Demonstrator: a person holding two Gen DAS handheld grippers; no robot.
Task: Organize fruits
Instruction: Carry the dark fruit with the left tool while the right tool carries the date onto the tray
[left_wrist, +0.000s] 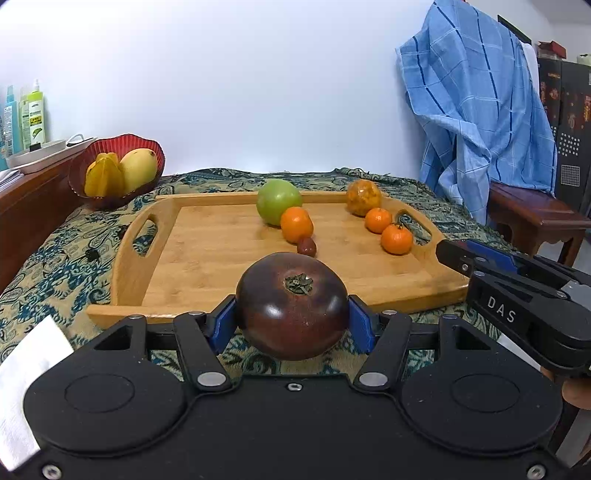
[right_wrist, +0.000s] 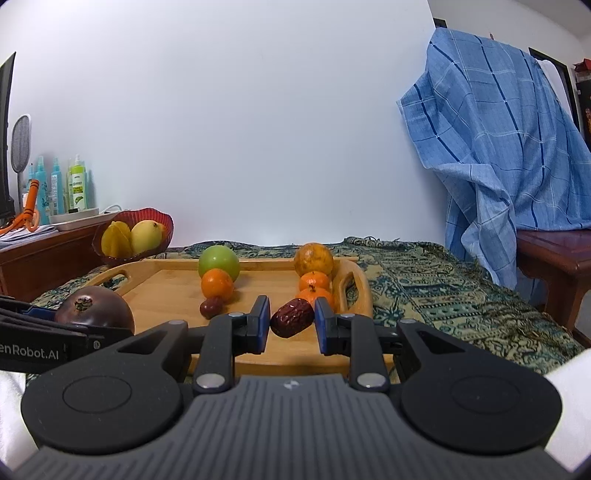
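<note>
My left gripper (left_wrist: 291, 321) is shut on a dark purple round fruit (left_wrist: 291, 304) with a dried green calyx, held just above the near rim of the wooden tray (left_wrist: 207, 258). My right gripper (right_wrist: 290, 325) is shut on a wrinkled red date (right_wrist: 291, 318), over the tray's near edge. On the tray lie a green apple (left_wrist: 279, 201), an orange (left_wrist: 296, 224), a small red date (left_wrist: 306, 246), a mottled yellow-orange fruit (left_wrist: 364, 197) and two tangerines (left_wrist: 396, 239). The right gripper's body (left_wrist: 517, 299) shows at the right of the left wrist view.
A red bowl (left_wrist: 118, 162) with a starfruit and a mango stands at the tray's far left on the patterned cloth (left_wrist: 48, 266). Bottles (left_wrist: 35, 114) stand on a wooden side table. A blue checked cloth (left_wrist: 476, 110) drapes a chair at the right. White paper (left_wrist: 22, 387) lies near left.
</note>
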